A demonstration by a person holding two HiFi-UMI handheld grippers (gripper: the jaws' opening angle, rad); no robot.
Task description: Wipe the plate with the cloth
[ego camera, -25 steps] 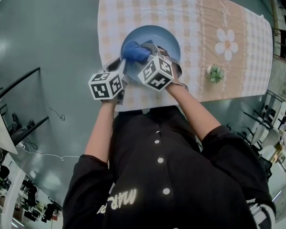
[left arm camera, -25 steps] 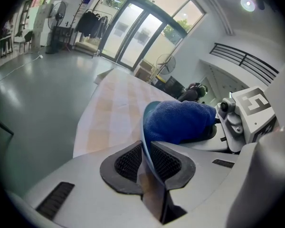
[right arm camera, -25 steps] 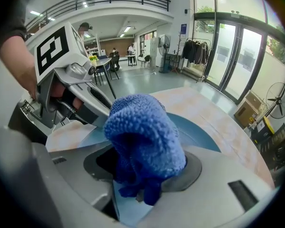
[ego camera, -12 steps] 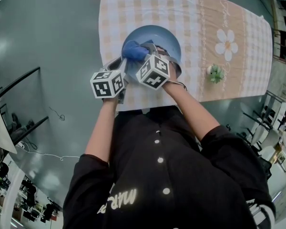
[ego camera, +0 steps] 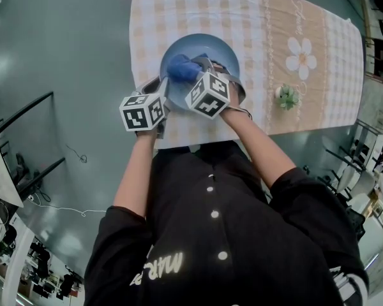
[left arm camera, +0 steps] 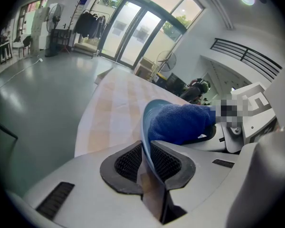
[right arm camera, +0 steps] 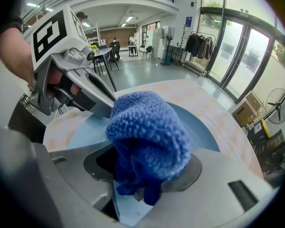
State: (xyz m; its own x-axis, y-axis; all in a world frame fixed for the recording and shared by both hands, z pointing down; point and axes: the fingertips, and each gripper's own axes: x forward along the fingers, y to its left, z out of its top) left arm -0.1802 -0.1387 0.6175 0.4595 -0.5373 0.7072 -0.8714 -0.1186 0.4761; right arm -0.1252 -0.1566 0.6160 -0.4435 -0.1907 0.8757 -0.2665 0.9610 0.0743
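A light blue plate [ego camera: 207, 48] lies on the checked tablecloth [ego camera: 242, 18]. My left gripper [ego camera: 164, 95] is shut on the plate's near-left rim [left arm camera: 145, 127], which runs between its black pads. A bunched blue cloth [ego camera: 182, 67] is pinched in my right gripper [ego camera: 195, 71] and rests on the plate's left part. In the right gripper view the cloth [right arm camera: 149, 134] bulges out of the jaws over the plate [right arm camera: 199, 127], with the left gripper's marker cube [right arm camera: 57, 32] just behind it.
A small green potted plant [ego camera: 286, 97] stands on the cloth to the right of the plate. A white flower print [ego camera: 304, 57] lies beyond it. Grey floor [ego camera: 57, 56] surrounds the table; black racks [ego camera: 25, 126] stand at the left.
The cloth and right gripper have shifted slightly across the plate's left part. The left gripper keeps its hold on the rim.
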